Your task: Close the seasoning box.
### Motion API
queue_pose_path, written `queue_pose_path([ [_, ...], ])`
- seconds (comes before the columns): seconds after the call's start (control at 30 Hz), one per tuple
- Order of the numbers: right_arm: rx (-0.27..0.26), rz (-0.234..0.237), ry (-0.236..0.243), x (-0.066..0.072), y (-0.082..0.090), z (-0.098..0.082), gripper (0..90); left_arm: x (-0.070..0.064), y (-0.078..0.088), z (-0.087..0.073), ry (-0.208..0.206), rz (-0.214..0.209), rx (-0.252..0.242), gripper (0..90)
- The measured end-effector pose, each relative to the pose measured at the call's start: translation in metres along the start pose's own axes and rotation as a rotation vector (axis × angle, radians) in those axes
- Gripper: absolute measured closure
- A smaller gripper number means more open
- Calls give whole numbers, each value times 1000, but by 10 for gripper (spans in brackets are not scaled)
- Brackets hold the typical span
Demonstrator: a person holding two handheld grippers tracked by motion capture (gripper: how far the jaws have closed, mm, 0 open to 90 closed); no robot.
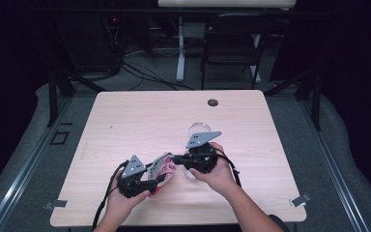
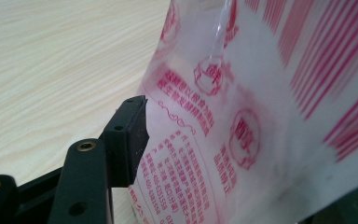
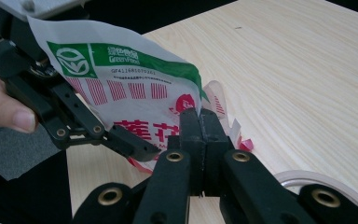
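Desk edges: I see the desk (image 1: 140,116) as one pale wooden top with rounded corners; both grippers work near its near edge, left of centre.
Open room: The far half and the right side of the desk are bare wood, apart from a small dark round grommet (image 1: 213,102) near the far edge. Beyond the far edge stand a folding chair (image 1: 232,43) and a white post.
Count, bags: One, a white plastic bag (image 1: 162,166) printed in red, with a green band along one edge in the right gripper view.
Count, grippers: Two, each in one hand and each topped by a grey three-cornered plate.
Count, other things: One clear round container (image 1: 199,129), just beyond the right gripper; a pale curved rim shows low at the right of the right gripper view.
Bag position: It is held up off the desk between the two grippers, its lower part hanging close to the wood.
Right gripper (image 3: 199,123): Its fingers are clenched on a corner of the bag, the pads pressed together with the film pinched between them.
Left gripper (image 1: 149,182): Its fingers are released. In the left gripper view one finger (image 2: 128,140) stands beside the printed face of the bag (image 2: 242,121), at most just brushing it; the other finger is behind the film, so the bag hangs between the two without being pinched.
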State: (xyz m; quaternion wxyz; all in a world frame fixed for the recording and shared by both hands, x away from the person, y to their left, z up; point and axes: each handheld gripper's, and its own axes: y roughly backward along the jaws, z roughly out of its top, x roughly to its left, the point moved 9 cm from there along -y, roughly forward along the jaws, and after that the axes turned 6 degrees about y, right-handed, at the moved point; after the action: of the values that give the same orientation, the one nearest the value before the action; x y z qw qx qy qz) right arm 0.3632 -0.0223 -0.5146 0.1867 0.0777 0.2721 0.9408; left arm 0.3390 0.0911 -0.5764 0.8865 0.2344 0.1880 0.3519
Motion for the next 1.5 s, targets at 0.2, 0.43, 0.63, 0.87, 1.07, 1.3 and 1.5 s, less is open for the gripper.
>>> queue_pose_path([
  [0.2, 4, 1, 2, 0, 1, -1, 900, 2, -8, -10, 33, -12, 5, 384],
  [0.43, -3, 3, -4, 0, 1, -2, 900, 8, -15, -17, 54, -13, -11, 343],
  [0.63, -6, 2, -4, 1, 1, -2, 900, 12, -19, -22, 54, 2, -10, 311],
  [0.87, -7, 2, -1, 1, 1, -2, 900, 15, -23, -26, 48, 1, 3, 298],
  [1.07, -9, 4, -2, 1, 0, -2, 900, 17, -26, -29, 60, 0, 4, 282],
  [1.3, -11, 3, -4, 1, 0, -2, 900, 19, -31, -32, 73, 20, -13, 248],
  [1.5, -12, 4, -3, 1, 1, -2, 900, 19, -32, -34, 82, 35, -16, 238],
])
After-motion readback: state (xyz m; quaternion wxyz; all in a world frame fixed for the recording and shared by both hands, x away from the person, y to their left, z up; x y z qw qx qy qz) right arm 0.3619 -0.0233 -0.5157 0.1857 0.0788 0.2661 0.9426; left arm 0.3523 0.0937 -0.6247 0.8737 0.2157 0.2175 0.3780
